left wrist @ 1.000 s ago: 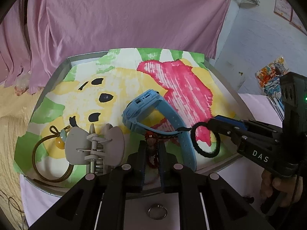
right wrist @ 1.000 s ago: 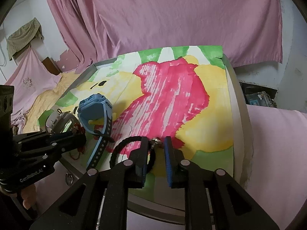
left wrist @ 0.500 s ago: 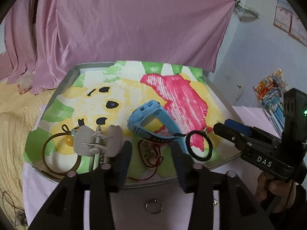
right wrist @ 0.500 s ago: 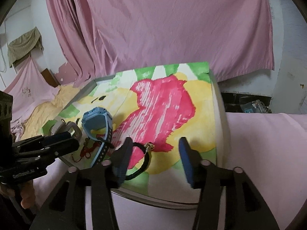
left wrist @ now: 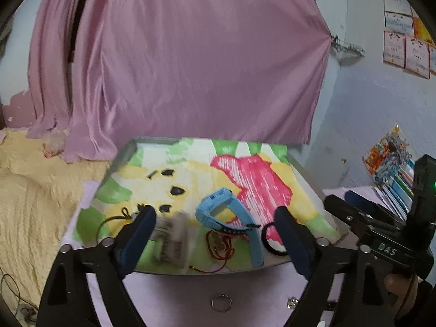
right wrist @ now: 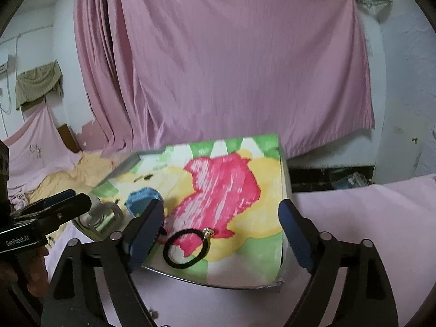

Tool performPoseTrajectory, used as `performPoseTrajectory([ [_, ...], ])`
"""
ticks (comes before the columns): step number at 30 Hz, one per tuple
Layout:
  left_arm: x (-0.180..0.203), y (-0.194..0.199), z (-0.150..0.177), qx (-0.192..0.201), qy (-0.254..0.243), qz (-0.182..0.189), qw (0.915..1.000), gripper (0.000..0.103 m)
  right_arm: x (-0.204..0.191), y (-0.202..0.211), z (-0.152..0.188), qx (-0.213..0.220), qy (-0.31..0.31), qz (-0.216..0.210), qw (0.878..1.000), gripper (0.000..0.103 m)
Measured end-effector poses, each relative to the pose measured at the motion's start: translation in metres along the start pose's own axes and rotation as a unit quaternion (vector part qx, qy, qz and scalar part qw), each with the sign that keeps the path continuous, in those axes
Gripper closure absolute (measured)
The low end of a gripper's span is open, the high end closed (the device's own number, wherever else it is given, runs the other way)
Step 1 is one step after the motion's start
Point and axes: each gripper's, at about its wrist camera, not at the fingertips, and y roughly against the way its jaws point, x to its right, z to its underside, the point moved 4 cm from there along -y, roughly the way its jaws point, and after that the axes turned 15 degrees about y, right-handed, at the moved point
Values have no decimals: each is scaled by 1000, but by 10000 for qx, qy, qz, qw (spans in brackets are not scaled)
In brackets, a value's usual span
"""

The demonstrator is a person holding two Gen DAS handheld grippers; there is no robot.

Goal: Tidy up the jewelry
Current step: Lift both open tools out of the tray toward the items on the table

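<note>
A metal tray [left wrist: 313, 182] [right wrist: 286, 179] lined with a bright painted sheet lies on pink cloth. On it lie a blue watch [left wrist: 231, 218] [right wrist: 141, 196], a red cord bracelet [left wrist: 219, 244], a black hair tie with a gold charm [right wrist: 188, 248] [left wrist: 268, 241], a grey claw clip [left wrist: 171, 239] [right wrist: 105, 216] and a brown cord loop [left wrist: 114, 219]. My left gripper [left wrist: 215, 235] is open and pulled back above the tray's near edge, empty. The right gripper [right wrist: 222, 230] is open too, behind the hair tie, holding nothing.
A small metal ring [left wrist: 221, 303] and a tiny stud [left wrist: 292, 303] lie on the pink cloth in front of the tray. A pink curtain [left wrist: 190, 68] hangs behind. A yellow blanket [left wrist: 32, 196] lies left; books [left wrist: 392, 179] stand at right. A hand [right wrist: 24, 269] holds the other gripper.
Both grippers opened, letting go of the red cord bracelet and the black hair tie onto the tray, then drew back and up. Their jaws now stand wider than half a second ago.
</note>
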Motion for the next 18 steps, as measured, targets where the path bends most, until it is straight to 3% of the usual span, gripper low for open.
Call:
performPoseTrajectory([
  [7, -1, 27, -2, 699, -49, -68, 9975, 2, 1, 32, -5, 513, -4, 160, 9986, 13],
  [18, 0, 68, 18, 1125, -151, -13, 9935, 1, -9, 95, 6, 1047, 61, 375, 9938, 11],
])
